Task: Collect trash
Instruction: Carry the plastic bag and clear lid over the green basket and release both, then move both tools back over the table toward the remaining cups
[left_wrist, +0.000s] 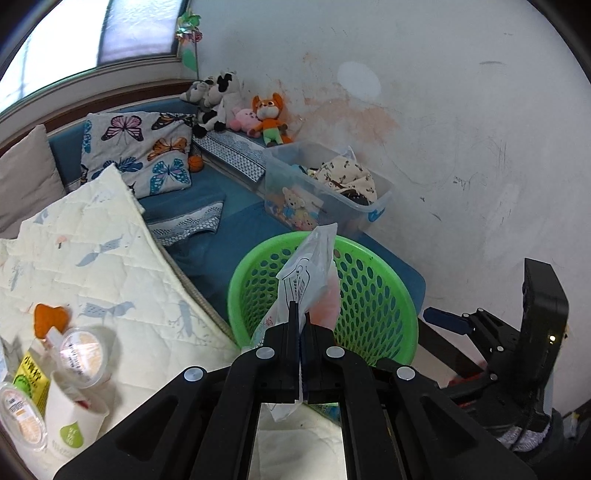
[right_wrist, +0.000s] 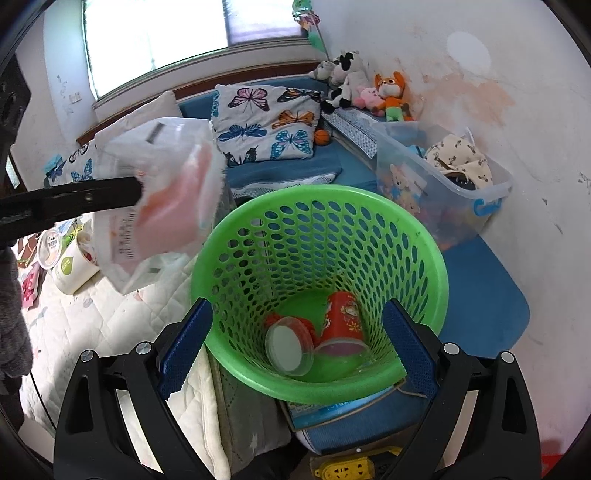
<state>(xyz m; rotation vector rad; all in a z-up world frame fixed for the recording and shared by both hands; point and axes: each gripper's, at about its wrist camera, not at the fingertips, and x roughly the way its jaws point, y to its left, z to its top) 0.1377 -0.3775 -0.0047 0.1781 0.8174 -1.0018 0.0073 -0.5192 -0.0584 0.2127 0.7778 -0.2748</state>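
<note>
From your left wrist camera, your left gripper (left_wrist: 298, 317) has its fingers pressed together on a crinkled plastic bag (left_wrist: 310, 273). The bag stands up out of the fingertips, with its lower end trailing back between the jaws toward the camera. It shows in front of the green basket (left_wrist: 391, 295), against the basket's near-left rim; whether it is over the opening or short of it you cannot tell here. To the left lies a cream quilt (left_wrist: 103, 266), and on it a paper cup (left_wrist: 74, 424) and lidded tubs (left_wrist: 81, 354) crowd the lower left corner. Your right gripper (left_wrist: 447, 319) shows just right of the basket.

From your right wrist camera, your right gripper (right_wrist: 295, 350) has its blue-padded fingers (right_wrist: 184, 354) wide apart, one on each side of the basket (right_wrist: 424, 251) at its near wall, neither visibly pressing it. The left gripper (right_wrist: 138, 192) reaches in from the left edge, and the bag (right_wrist: 166, 206) hangs at its tip, beside and slightly above the basket's left rim. In the basket bottom lie a red cup (right_wrist: 343, 317) on its side and a round lidded tub (right_wrist: 290, 345). A clear storage bin (right_wrist: 443, 192) sits close behind the basket on the right, against the marked white wall (right_wrist: 517, 110). The basket stands on blue bedding (right_wrist: 480, 295), with a butterfly cushion (right_wrist: 266, 122) and stuffed toys (right_wrist: 391, 96) further back under the window (right_wrist: 155, 40).
</note>
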